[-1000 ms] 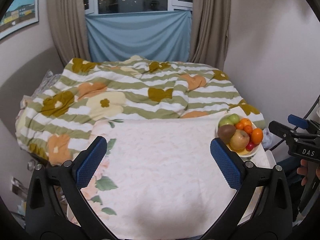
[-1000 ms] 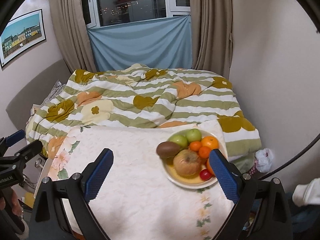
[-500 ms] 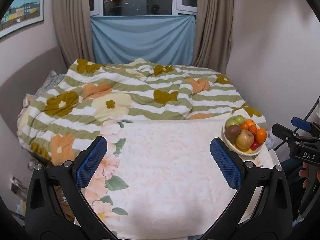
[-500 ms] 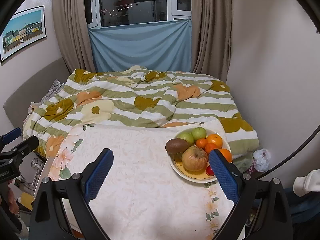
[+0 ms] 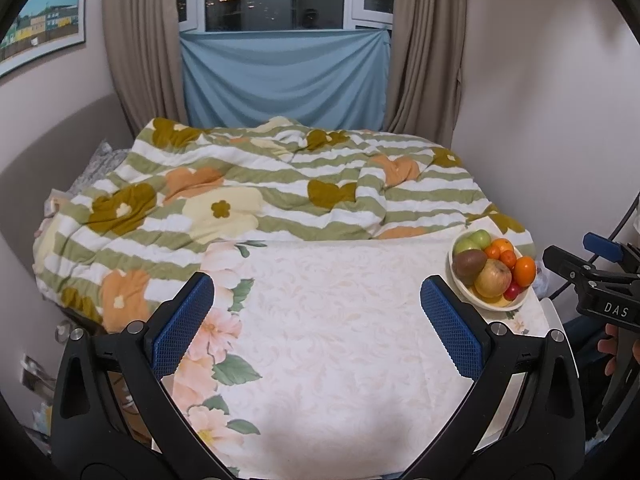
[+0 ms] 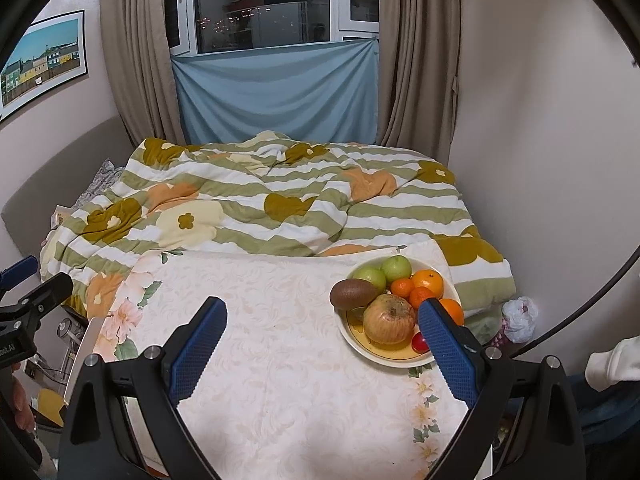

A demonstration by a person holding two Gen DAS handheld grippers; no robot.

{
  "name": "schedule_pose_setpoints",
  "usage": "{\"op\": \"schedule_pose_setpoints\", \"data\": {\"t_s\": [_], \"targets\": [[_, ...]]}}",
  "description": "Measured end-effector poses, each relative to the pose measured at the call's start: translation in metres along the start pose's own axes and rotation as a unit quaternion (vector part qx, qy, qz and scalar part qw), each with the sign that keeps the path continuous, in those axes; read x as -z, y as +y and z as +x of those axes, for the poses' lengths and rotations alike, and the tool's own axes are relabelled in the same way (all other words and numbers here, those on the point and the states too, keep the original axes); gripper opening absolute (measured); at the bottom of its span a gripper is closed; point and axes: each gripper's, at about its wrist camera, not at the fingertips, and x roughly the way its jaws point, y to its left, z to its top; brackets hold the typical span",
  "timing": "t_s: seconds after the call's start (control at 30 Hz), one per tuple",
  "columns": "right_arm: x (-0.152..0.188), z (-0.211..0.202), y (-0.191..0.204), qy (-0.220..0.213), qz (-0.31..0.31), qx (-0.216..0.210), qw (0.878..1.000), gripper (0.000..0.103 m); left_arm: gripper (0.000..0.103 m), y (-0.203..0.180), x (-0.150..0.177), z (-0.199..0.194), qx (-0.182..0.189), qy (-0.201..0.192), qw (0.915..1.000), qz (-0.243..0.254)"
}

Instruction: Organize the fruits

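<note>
Close in front of the right gripper point(image 6: 322, 350) is a table point(image 6: 280, 380) with a flowery cloth. Its jaws stand wide apart and hold nothing. The left gripper point(image 5: 316, 322) is wide and holds nothing too.

Just past the right gripper's right finger sits a bowl point(image 6: 394, 358). All the fruits are piled in it: a big apple point(image 6: 388, 318), a brown kiwi point(image 6: 352, 294), two green apples point(image 6: 382, 272), some oranges point(image 6: 426, 282) and a small red fruit point(image 6: 418, 342). No fruit lies loose on the cloth.

This could be the fruits all put away, or fruits waiting to be taken out and sorted. I cannot tell which.

Past the table is a bed with a stripy flower blanket point(image 6: 260, 208). Farther back hang curtains point(image 6: 416, 60) by a dark window point(image 6: 264, 4).
</note>
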Motion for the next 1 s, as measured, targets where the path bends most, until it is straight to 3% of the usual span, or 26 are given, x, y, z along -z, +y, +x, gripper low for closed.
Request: {"op": "schedule_pose_setpoints", "data": {"t_s": [1.0], "targets": [[-0.0011,0.0024,-0.0002,-0.001,0.0,0.0,1.0,0.095,0.103,0.0041,-0.0012,0.0015,-0.005,-0.012,0.9999,0.01]]}}
